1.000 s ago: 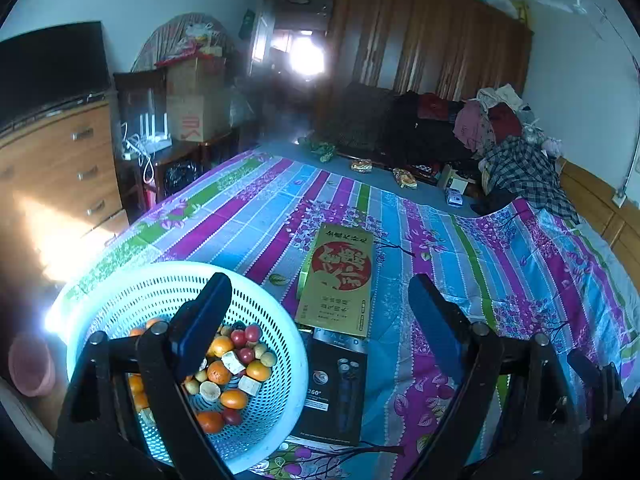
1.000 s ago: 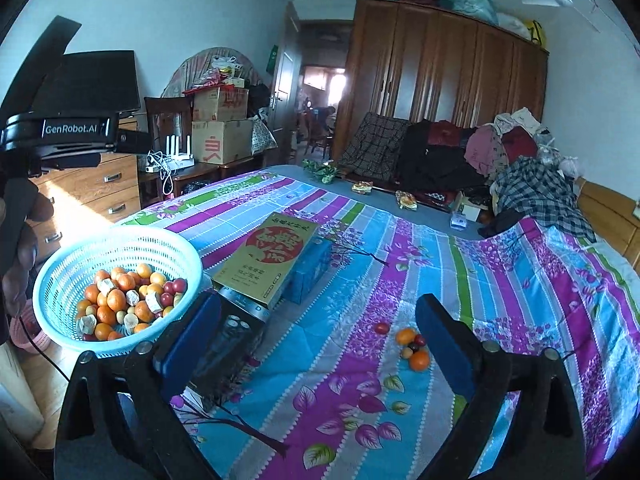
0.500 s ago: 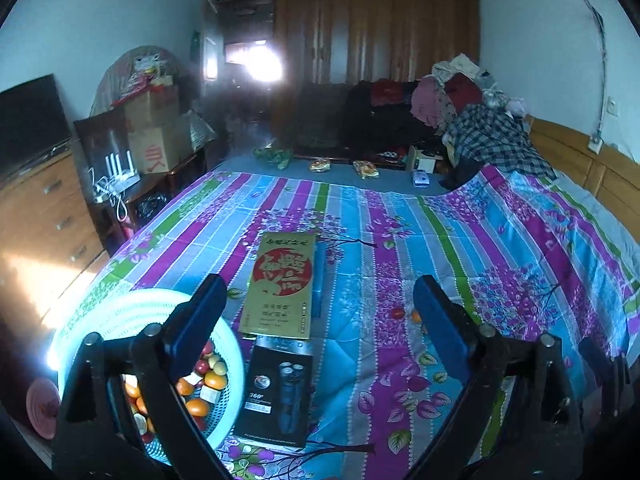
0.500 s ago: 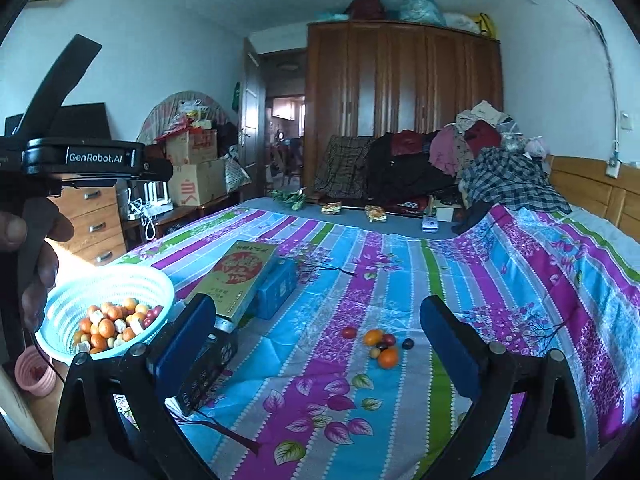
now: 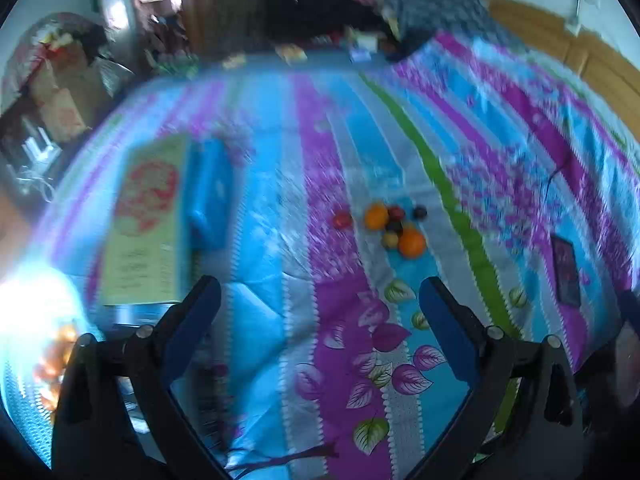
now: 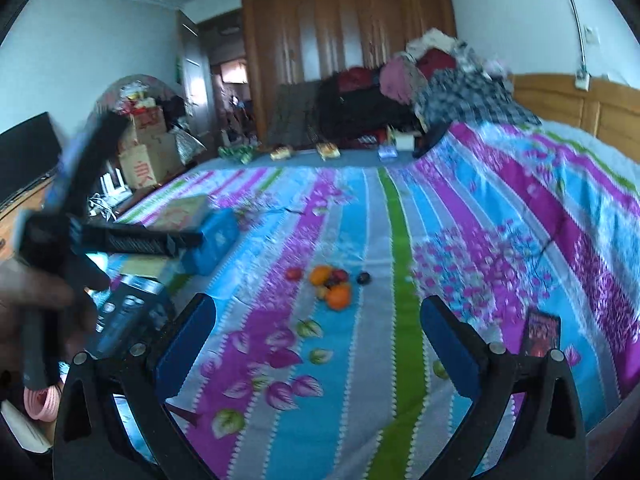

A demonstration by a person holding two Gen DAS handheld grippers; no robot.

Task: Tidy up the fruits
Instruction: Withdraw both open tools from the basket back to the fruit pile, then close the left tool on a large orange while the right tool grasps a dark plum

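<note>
Near the middle of the left wrist view, a small cluster of loose fruit [image 5: 390, 226] is lying on the striped bedspread [image 5: 280, 320], and the left gripper [image 5: 320, 304] is hanging above the cloth with its jaws standing wide apart and nothing between them; they have just been opening further. The right gripper [image 6: 318, 322] is likewise spread wide and carrying nothing, its fingers framing the same fruit in the centre of its own view.

Judging by this, the reach toward the loose fruit is in hand, with no piece yet gripped. The next move is probably calling for one gripper to come down over a single piece at the edge of the cluster, so the neighbours are not knocked and sent rolling on the soft cloth.

Counting the cluster: two oranges, the larger one [image 5: 411, 243] at its lower edge, about five small pieces, red, dark and yellowish, though blur is making that count unsure. One white basket [image 5: 24, 396] with fruit inside is glaring at the lower left edge. Three boxes are lying at the left, and one dark flat object [image 5: 565, 272] at the right.
</note>
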